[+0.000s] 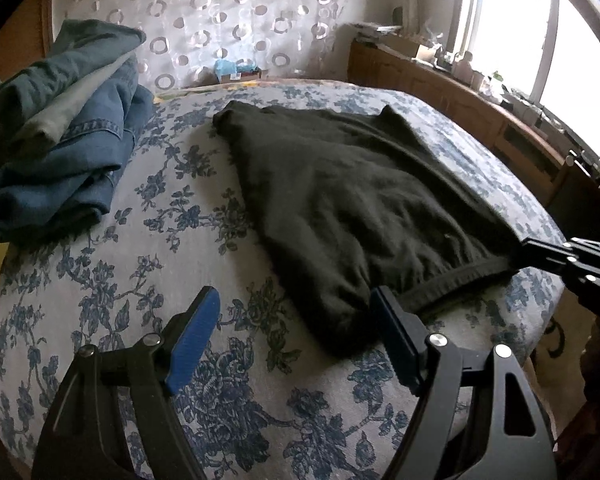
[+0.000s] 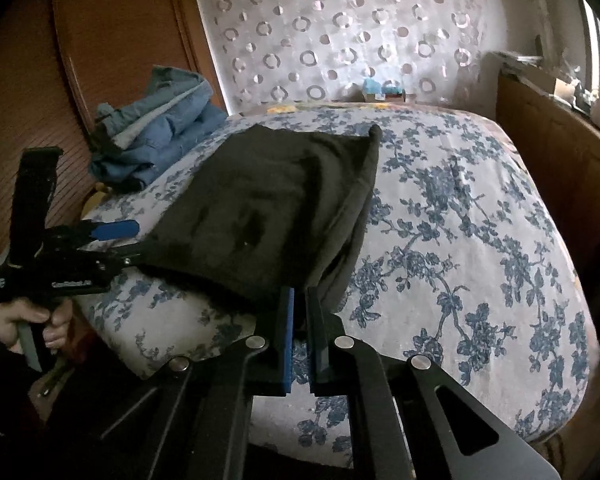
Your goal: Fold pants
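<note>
Right gripper (image 2: 300, 300) clamped on pants (image 2: 284, 200) waistband; left gripper (image 1: 296, 312) wide, angled down.

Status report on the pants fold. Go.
Right tool shut on black pants at the near waistband corner. Left tool open at the other near corner, nothing gripped. Pants flat on floral bed. Jeans pile far-left, clear.

One black pants (image 1: 340, 184) spread flat, one pile of blue jeans (image 1: 60, 148), one bed (image 1: 188, 184) with a floral cover, two grippers, left (image 1: 296, 332) and right (image 2: 300, 300), one hand (image 2: 24, 320) in view, one window (image 1: 540, 40)
</note>
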`<state>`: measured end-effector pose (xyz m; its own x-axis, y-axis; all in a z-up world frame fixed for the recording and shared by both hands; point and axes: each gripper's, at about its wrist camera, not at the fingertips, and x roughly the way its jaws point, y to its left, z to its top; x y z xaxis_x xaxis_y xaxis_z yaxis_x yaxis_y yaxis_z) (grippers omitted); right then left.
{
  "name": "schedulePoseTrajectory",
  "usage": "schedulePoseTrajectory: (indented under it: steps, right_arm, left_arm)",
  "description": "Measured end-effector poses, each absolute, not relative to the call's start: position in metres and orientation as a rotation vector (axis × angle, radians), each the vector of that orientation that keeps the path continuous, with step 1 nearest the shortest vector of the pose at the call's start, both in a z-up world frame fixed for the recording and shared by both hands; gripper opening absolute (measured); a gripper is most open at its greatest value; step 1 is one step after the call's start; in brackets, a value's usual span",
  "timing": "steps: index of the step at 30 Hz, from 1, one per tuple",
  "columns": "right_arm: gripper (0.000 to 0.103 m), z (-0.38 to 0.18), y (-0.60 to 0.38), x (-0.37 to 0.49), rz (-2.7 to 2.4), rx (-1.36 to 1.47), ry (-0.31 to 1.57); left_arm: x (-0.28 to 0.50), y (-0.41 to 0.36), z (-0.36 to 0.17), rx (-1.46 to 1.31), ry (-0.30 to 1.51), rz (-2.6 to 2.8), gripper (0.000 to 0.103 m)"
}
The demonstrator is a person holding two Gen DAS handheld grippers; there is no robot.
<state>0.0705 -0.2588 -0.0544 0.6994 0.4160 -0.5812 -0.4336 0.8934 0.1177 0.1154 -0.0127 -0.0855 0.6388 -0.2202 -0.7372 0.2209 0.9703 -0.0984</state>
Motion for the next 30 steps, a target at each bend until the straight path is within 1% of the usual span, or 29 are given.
schedulePoseTrajectory:
  steps: [2, 3, 5, 7, 10, 13, 21, 25, 30]
  right_arm:
    - [0.005, -0.054, -0.261, 0.072, 0.455, -0.018, 0.637]
    - [0.006, -0.054, -0.262, 0.072, 0.451, -0.014, 0.634]
    - [0.011, -0.053, -0.261, 0.073, 0.432, -0.015, 0.635]
    - [0.021, -0.054, -0.261, 0.075, 0.411, -0.018, 0.638]
    - [0.029, -0.057, -0.260, 0.081, 0.424, 0.006, 0.652]
    - [0.033, -0.059, -0.260, 0.085, 0.420, 0.007, 0.660]
    - [0.034, -0.064, -0.258, 0.086, 0.419, 0.002, 0.675]
    - [0.034, -0.066, -0.256, 0.086, 0.441, -0.005, 0.671]
    - [0.034, -0.068, -0.257, 0.088, 0.450, 0.000, 0.668]
  left_arm:
    - [0.112, -0.013, -0.083, -0.015, 0.831, -0.271, 0.071]
    - [0.111, -0.013, -0.081, -0.021, 0.828, -0.279, 0.069]
    - [0.110, -0.014, -0.079, -0.026, 0.823, -0.289, 0.061]
    - [0.110, -0.016, -0.079, -0.030, 0.822, -0.296, 0.057]
    - [0.112, -0.019, -0.084, -0.018, 0.841, -0.292, 0.056]
    - [0.113, -0.018, -0.089, -0.026, 0.849, -0.293, 0.056]
    - [0.110, -0.017, -0.090, -0.041, 0.848, -0.295, 0.055]
    - [0.107, -0.018, -0.089, -0.073, 0.850, -0.333, 0.043]
    - [0.106, -0.022, -0.089, -0.101, 0.859, -0.359, 0.040]
